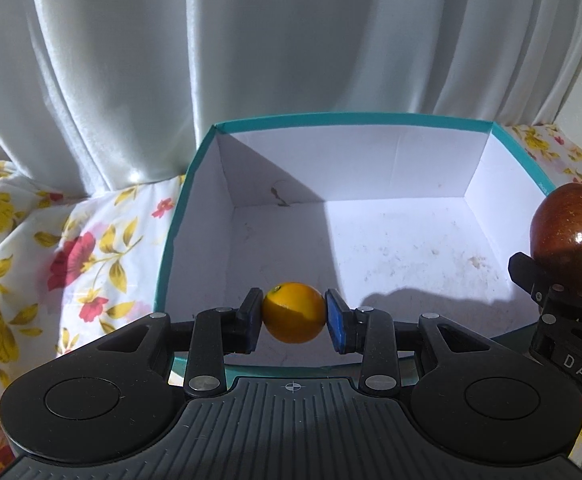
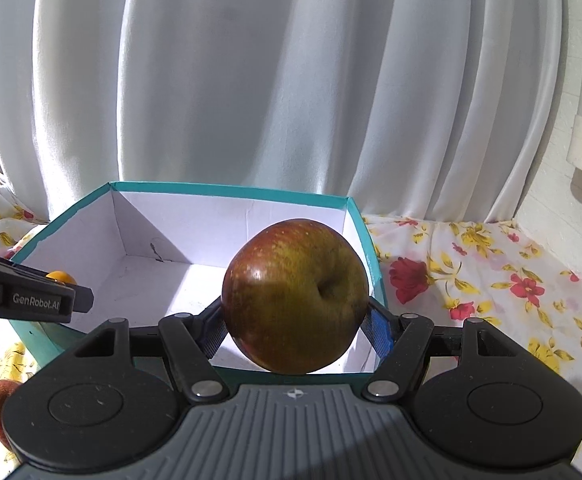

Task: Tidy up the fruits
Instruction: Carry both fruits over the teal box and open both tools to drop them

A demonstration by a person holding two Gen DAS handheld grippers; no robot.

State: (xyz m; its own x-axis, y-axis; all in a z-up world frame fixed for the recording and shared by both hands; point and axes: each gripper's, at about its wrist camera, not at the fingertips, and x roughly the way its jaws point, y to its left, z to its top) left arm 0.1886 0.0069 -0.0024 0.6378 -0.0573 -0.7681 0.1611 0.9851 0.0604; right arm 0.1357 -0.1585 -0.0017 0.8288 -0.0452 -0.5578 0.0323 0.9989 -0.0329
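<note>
Left tongs [image 1: 293, 316] pinch a small orange [image 1: 293, 312], right tongs [image 2: 296, 320] clamp an apple [image 2: 296, 296], above the box [image 1: 195, 160]; round fruit could roll or bruise if dropped.

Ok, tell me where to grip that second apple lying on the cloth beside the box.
Grip the spare apple across its widest rounded middle, coming from above: it lies low on the floral cloth, mostly hidden behind the right gripper, so its stem end cannot be seen.
</note>
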